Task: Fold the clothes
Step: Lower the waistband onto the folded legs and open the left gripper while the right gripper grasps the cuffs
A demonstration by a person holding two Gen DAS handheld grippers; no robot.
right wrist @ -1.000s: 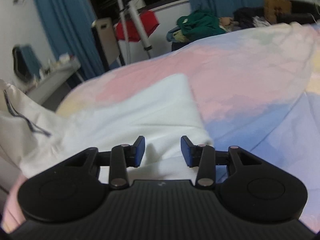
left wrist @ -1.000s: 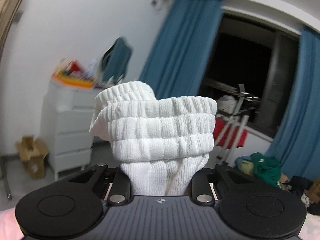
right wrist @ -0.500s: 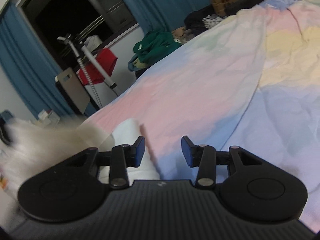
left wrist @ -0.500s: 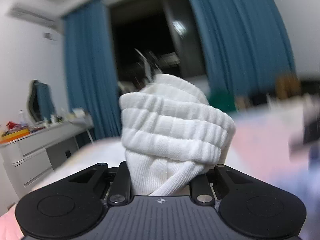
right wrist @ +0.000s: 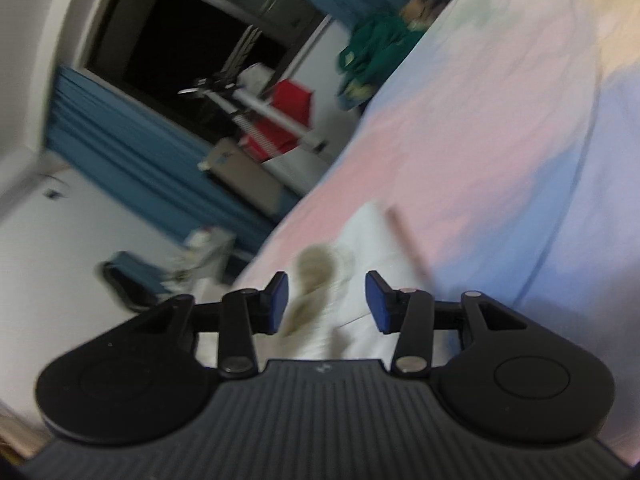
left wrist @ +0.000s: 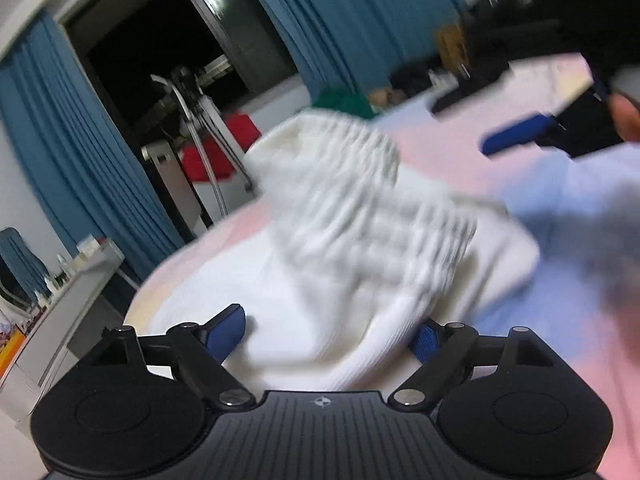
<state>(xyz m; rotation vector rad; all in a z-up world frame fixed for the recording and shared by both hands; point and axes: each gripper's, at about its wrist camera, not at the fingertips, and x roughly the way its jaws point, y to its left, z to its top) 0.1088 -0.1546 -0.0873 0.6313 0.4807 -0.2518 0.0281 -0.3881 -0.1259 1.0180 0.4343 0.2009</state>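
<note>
With its jaws spread, the left hand-held gripper [left wrist: 326,334] lets the white ribbed garment [left wrist: 360,232] rest loose on the bed [left wrist: 568,196]; the right hand-held gripper [right wrist: 326,300], far right, gapes empty

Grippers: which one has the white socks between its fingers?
The left gripper: the socks lie between its open fingers. The right gripper is open and empty.

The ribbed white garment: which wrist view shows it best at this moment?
The left wrist view. There the ribbed white garment fills the centre, its ribbing readable despite motion blur, lying between the open fingers of the left gripper. The right wrist view catches only a small blurred white patch beyond the open right gripper.
</note>
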